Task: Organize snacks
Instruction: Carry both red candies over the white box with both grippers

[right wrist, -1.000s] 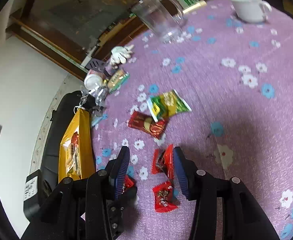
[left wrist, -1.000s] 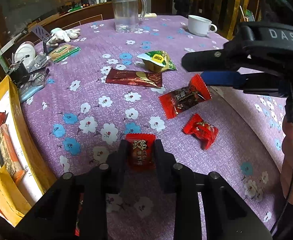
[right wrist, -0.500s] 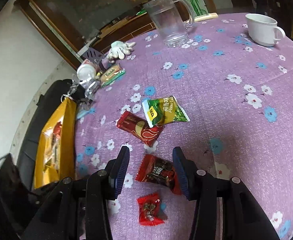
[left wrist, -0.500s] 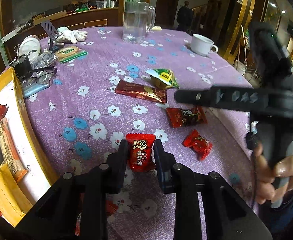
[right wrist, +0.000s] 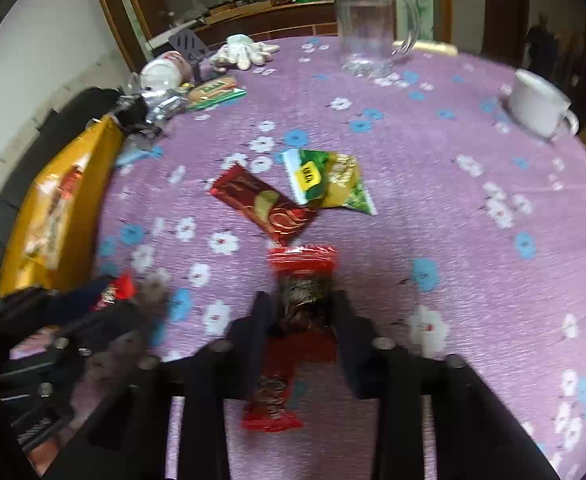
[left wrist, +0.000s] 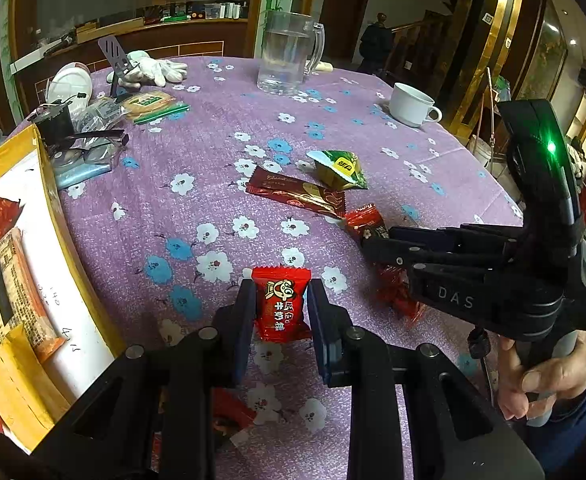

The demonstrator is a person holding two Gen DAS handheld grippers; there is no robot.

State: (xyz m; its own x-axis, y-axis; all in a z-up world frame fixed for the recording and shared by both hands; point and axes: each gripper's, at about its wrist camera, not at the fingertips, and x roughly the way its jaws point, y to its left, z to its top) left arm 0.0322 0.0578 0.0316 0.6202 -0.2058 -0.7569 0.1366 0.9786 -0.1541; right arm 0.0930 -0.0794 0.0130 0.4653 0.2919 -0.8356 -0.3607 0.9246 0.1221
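Note:
My left gripper (left wrist: 280, 294) is shut on a small red candy (left wrist: 280, 305) and holds it above the purple flowered tablecloth (left wrist: 213, 128), next to the yellow box (left wrist: 63, 232) of snacks at the left. My right gripper (right wrist: 301, 304) is open, low over the table, with a red and dark snack packet (right wrist: 303, 280) between its fingers. In the left wrist view that gripper (left wrist: 373, 240) lies across the right side over the packet (left wrist: 367, 222). A dark red bar (right wrist: 263, 206) and a green and yellow pack (right wrist: 327, 180) lie beyond it. Another red candy (right wrist: 271, 398) lies under the right gripper.
A glass mug (left wrist: 289, 56), a white cup (left wrist: 411, 104), white gloves (left wrist: 153, 68), a green biscuit pack (left wrist: 153, 104), eyeglasses (left wrist: 89, 148) and a white lidded container (left wrist: 69, 84) stand at the far side. The table edge curves away on the right.
My right gripper has come down and forward, so its fingers now straddle the red and dark packet. My left gripper has kept the red candy and risen slightly.

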